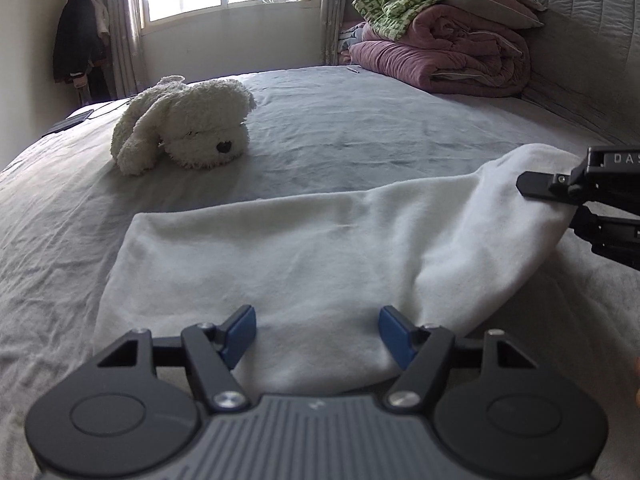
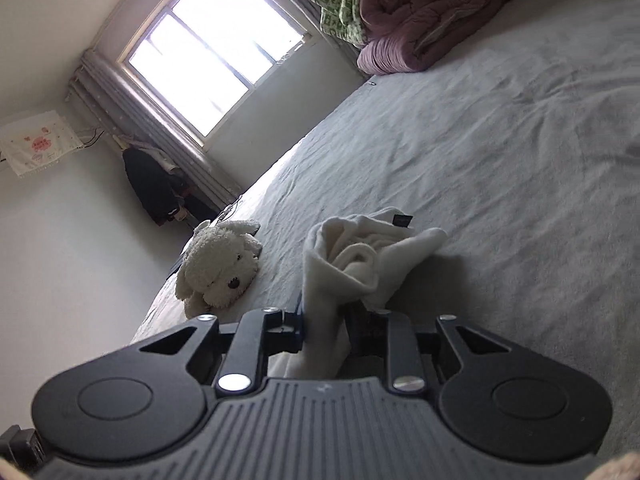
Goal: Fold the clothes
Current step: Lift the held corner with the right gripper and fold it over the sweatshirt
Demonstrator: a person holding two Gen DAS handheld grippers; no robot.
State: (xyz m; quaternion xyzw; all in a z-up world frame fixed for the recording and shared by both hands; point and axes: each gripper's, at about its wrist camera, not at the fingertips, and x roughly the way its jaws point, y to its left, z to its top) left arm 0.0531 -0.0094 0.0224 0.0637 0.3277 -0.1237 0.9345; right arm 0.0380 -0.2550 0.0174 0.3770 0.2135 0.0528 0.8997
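Fabric, soft, white and fleecy (image 1: 304, 248), lies across the near edge of the wide grey-sheeted bed (image 1: 360, 128), one end flat on the sheet, the other lifted and bunched. The right gripper (image 2: 326, 330) has its jaws closed tight on that raised end, the cloth pinched between them and spilling forward in loose rolls with a small dark label showing at the top. The left gripper (image 1: 318, 330) hangs just above the garment's near hem, its 2 blue-padded fingers spread wide and holding nothing.

It looks to me like a fold in progress, with one end being carried while the other hand waits. To do it well, the free gripper should pin or pinch the near hem so the cloth doesn't drag, and the lifted end should be shaken out flat before it's laid down, because it's crumpled now and would set a lumpy crease. Keep the edges lined up.

A fluffy white toy dog (image 1: 182, 124) sits towards the far left edge, well apart; folded purple and green quilts (image 1: 440, 36) are piled at the far right corner.
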